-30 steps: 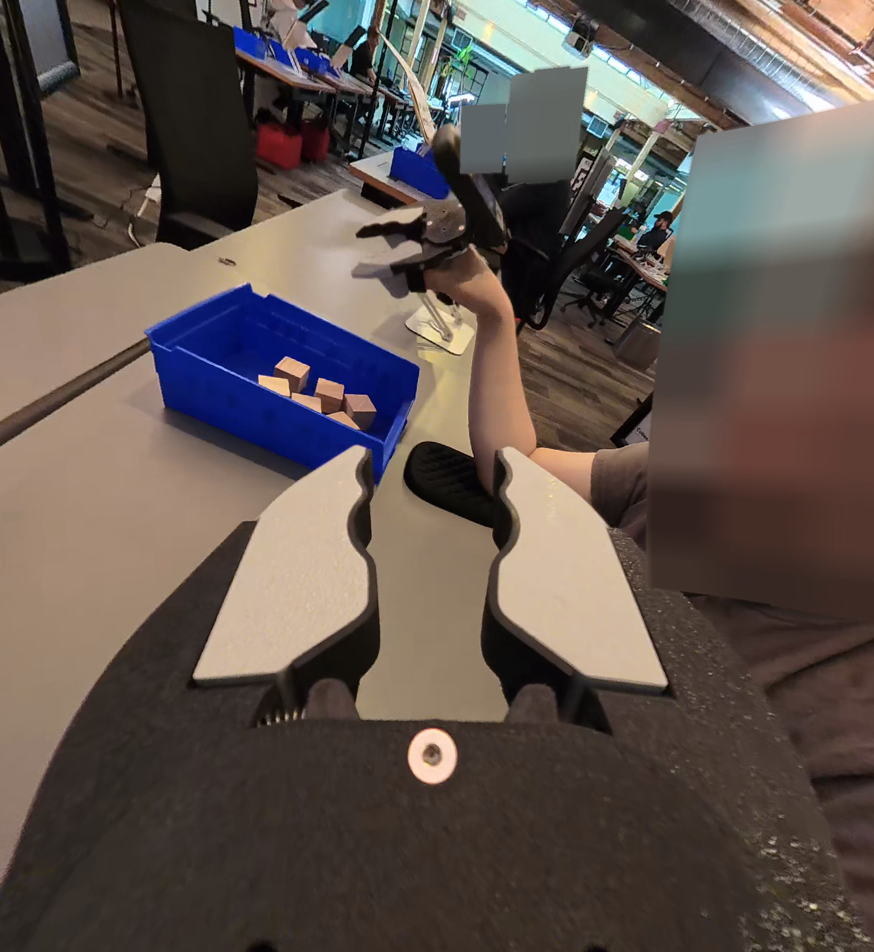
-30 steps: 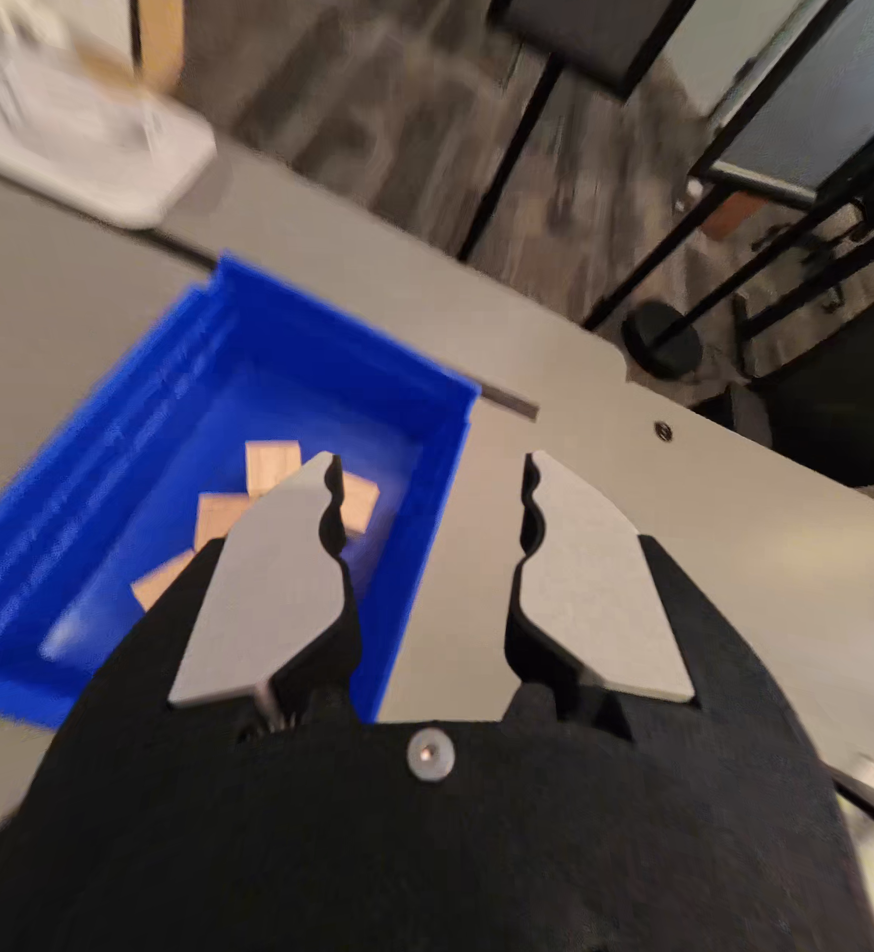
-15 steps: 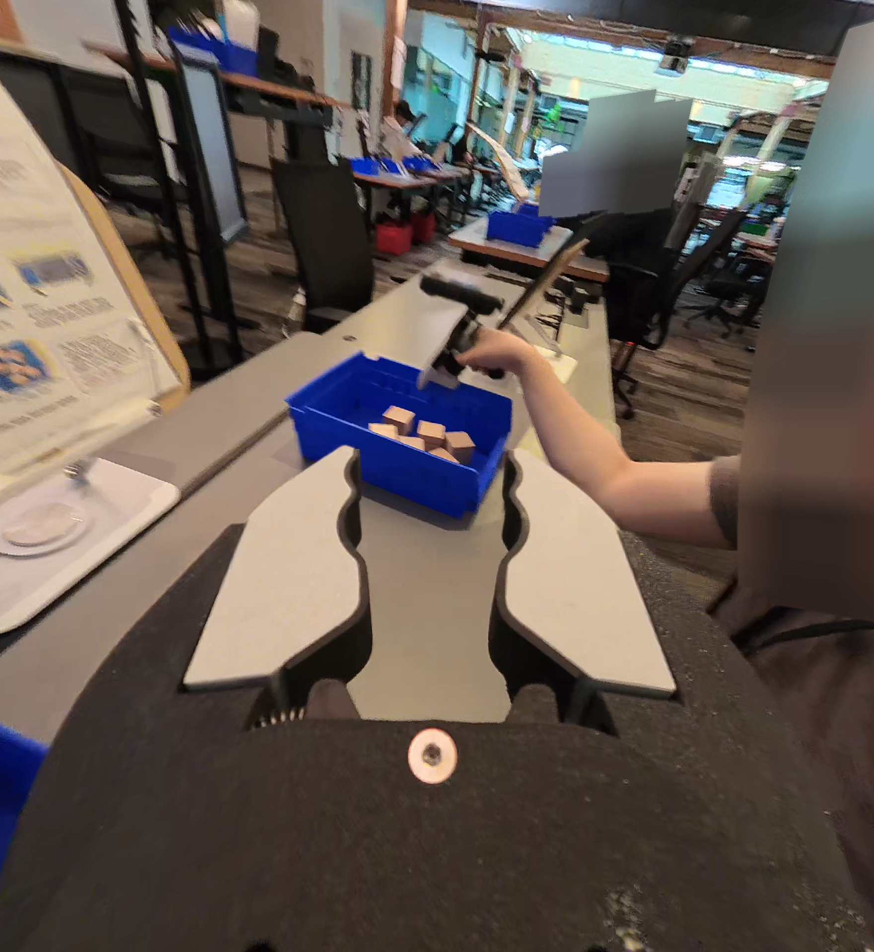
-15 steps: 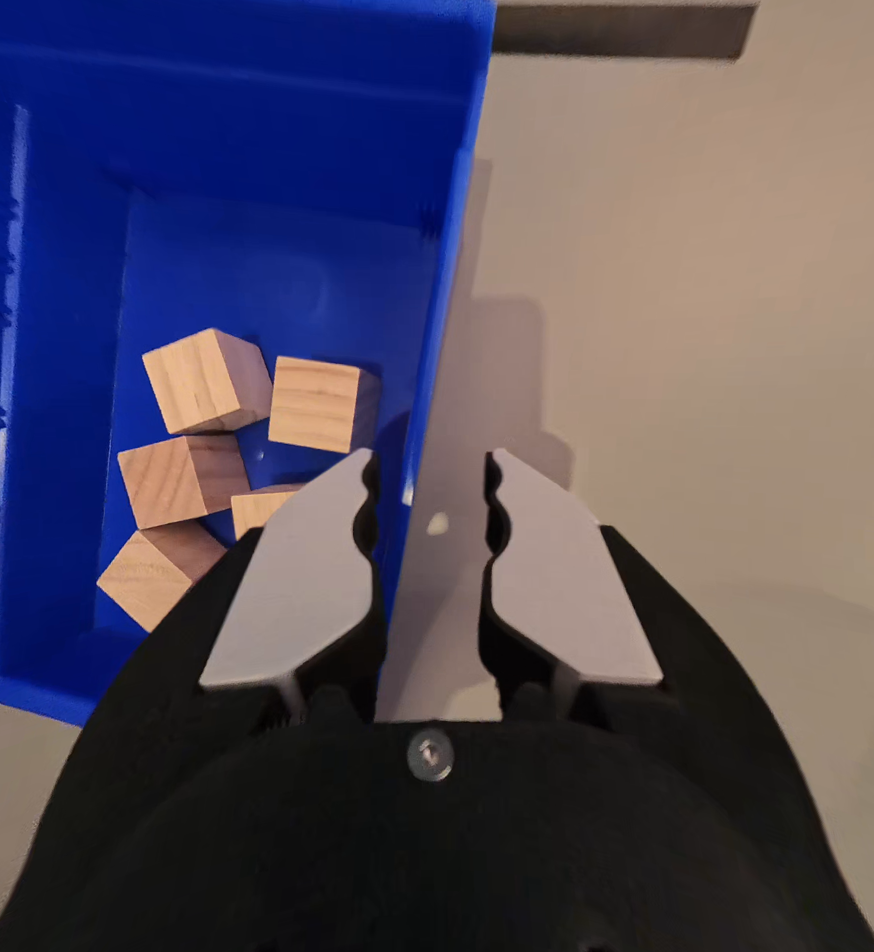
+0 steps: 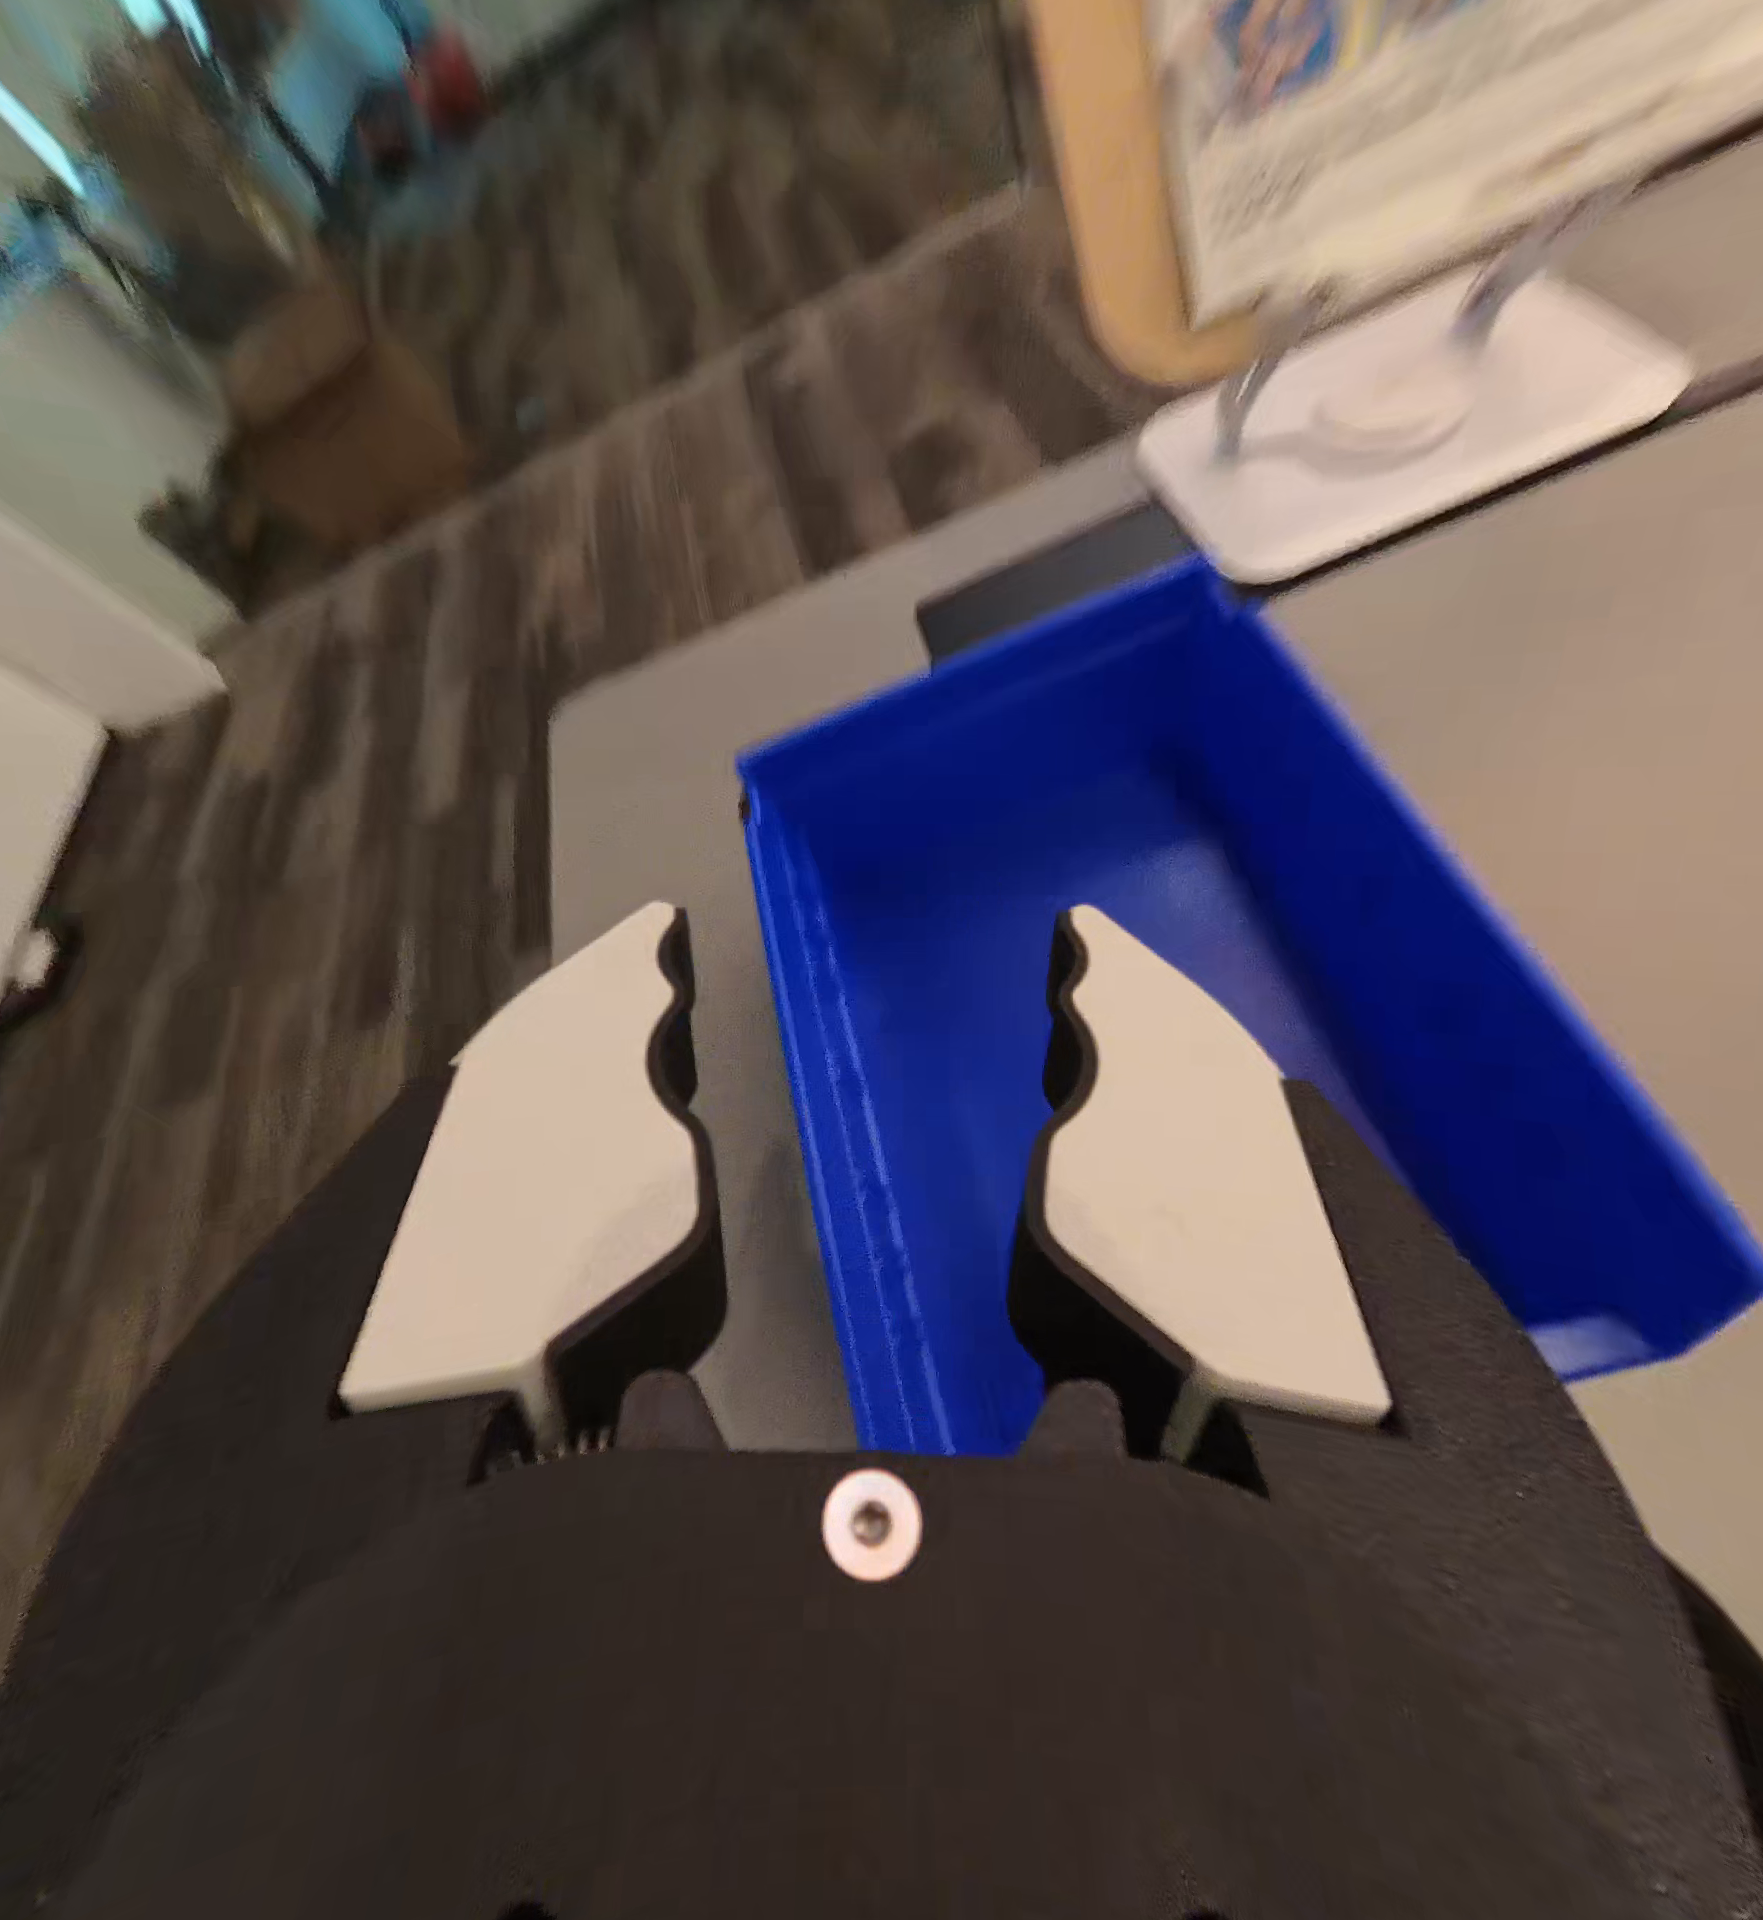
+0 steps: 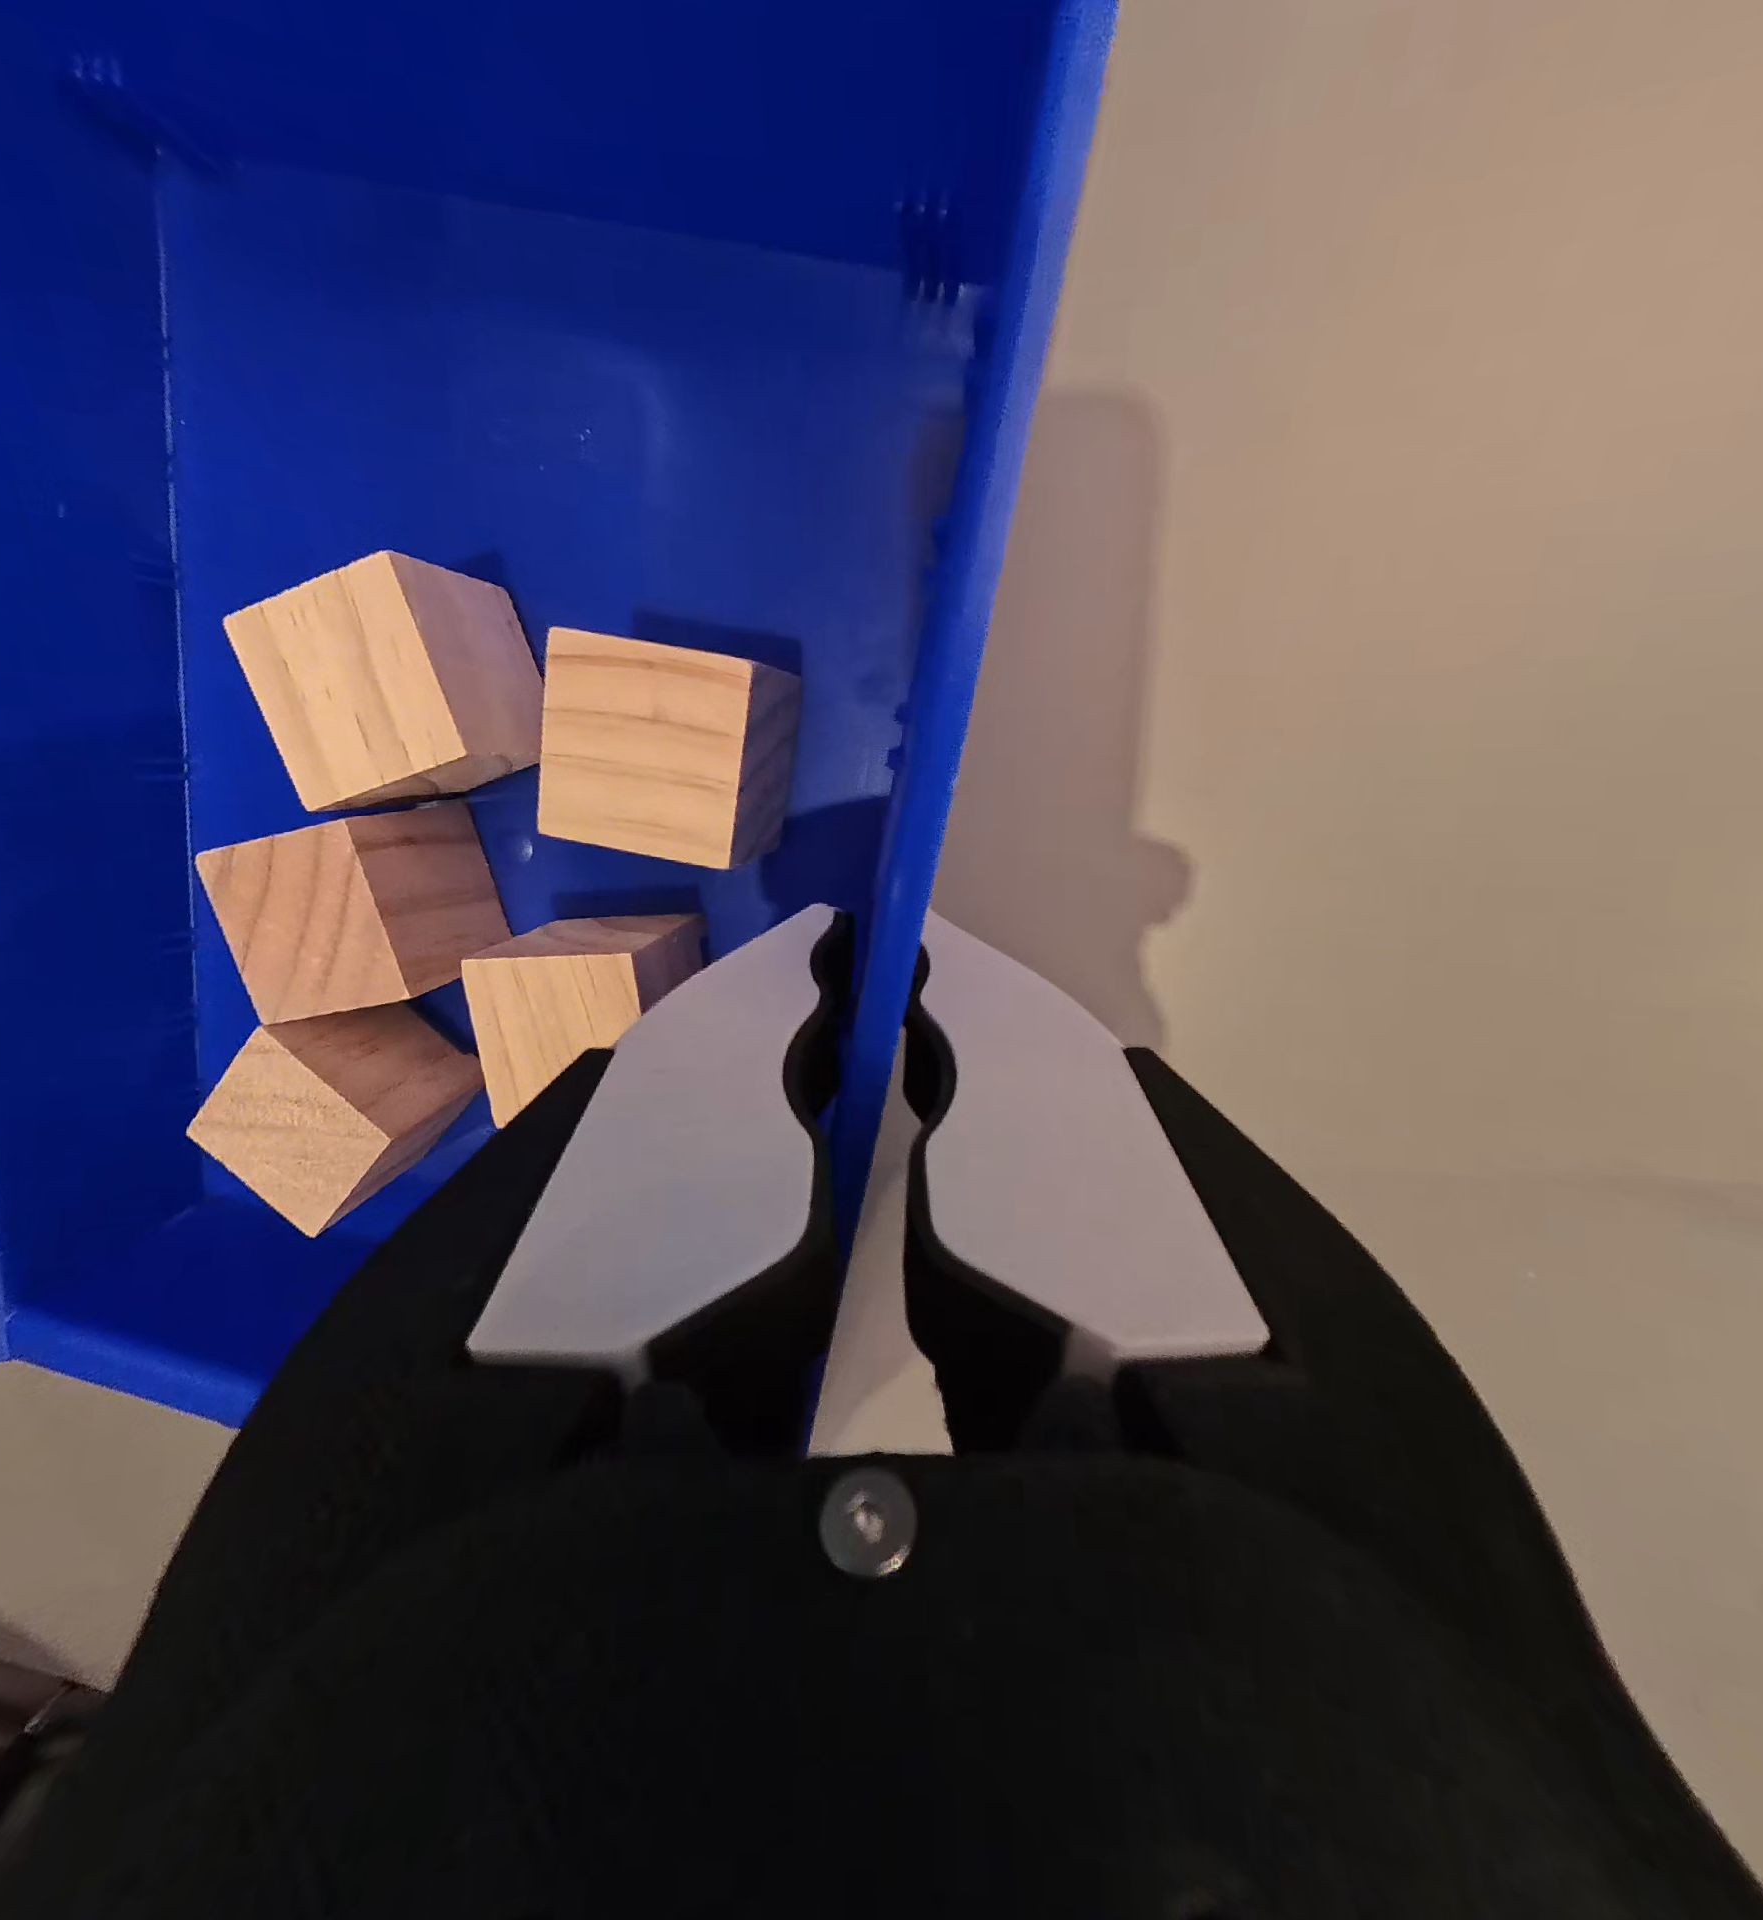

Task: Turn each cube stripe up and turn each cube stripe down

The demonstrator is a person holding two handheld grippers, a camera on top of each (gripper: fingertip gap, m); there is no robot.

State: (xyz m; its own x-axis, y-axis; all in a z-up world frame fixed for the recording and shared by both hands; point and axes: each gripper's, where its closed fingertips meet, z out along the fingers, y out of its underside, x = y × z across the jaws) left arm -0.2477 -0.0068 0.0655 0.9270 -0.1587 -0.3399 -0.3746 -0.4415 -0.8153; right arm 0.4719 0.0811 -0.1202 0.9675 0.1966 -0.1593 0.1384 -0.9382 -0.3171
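Observation:
Several plain wooden cubes (image 6: 648, 743) lie loose on the floor of a blue bin (image 6: 1002, 416) in the right wrist view; no stripe shows on the faces I see. My right gripper (image 6: 877, 935) is shut on this bin's right wall, one finger inside and one outside, near the closest cube (image 6: 555, 997). In the left wrist view a second blue bin (image 5: 1428, 935) stands empty. My left gripper (image 5: 872, 914) is open above it, its jaws on either side of the bin's left wall, holding nothing.
Both bins stand on a grey table (image 6: 1428, 727). A white stand base (image 5: 1407, 436) with a tilted printed board sits just behind the empty bin. The table's edge (image 5: 565, 831) runs close to the left of that bin, with wood floor beyond.
My right gripper has come down and shut on the cube bin's right wall. My left gripper has swung away from the cube bin and now opens over the empty bin.

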